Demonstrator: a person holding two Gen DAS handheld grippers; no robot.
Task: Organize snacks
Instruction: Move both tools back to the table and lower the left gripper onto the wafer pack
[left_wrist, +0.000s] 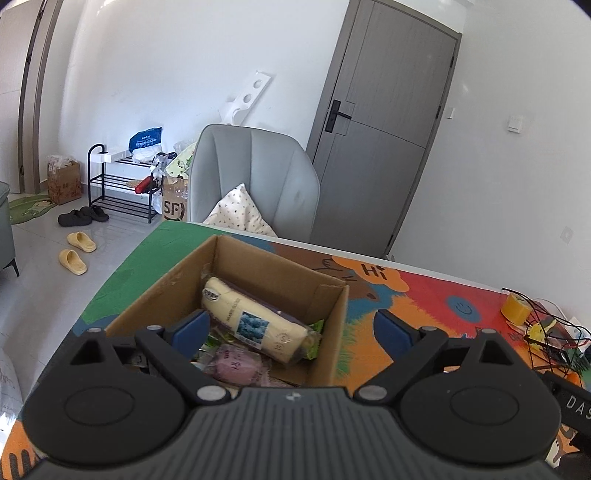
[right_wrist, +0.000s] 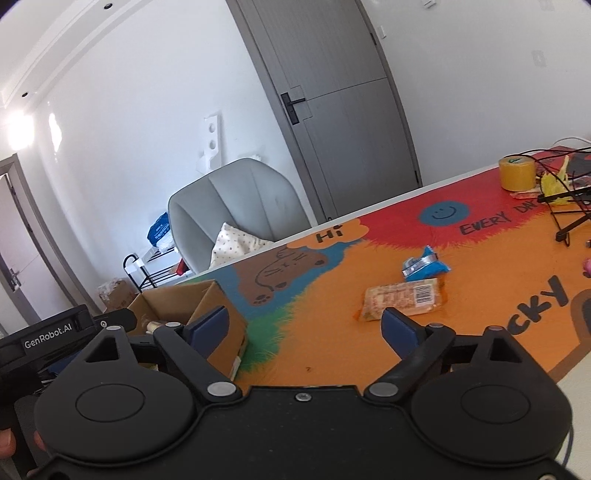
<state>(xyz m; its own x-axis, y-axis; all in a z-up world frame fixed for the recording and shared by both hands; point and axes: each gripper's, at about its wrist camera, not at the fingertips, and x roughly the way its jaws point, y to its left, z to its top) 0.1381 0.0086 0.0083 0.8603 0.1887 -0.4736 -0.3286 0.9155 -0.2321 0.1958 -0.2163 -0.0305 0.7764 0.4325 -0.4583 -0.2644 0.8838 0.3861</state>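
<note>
An open cardboard box (left_wrist: 266, 269) sits on the colourful table mat. Inside lie a long cream snack pack (left_wrist: 251, 317), a pink packet (left_wrist: 236, 365) and a green wrapper (left_wrist: 314, 343). My left gripper (left_wrist: 291, 328) is open and empty, hovering above the box's near side. In the right wrist view the box (right_wrist: 218, 317) is at the left. An orange snack packet (right_wrist: 402, 299) and a blue packet (right_wrist: 424, 266) lie on the mat ahead. My right gripper (right_wrist: 303, 325) is open and empty above the mat, near the orange packet.
A yellow tape roll (right_wrist: 517, 171) and a black wire rack (right_wrist: 565, 206) with cables stand at the table's far right. A grey chair (left_wrist: 255, 177) with a cushion stands behind the table. The left gripper's body (right_wrist: 55, 339) is beside the box.
</note>
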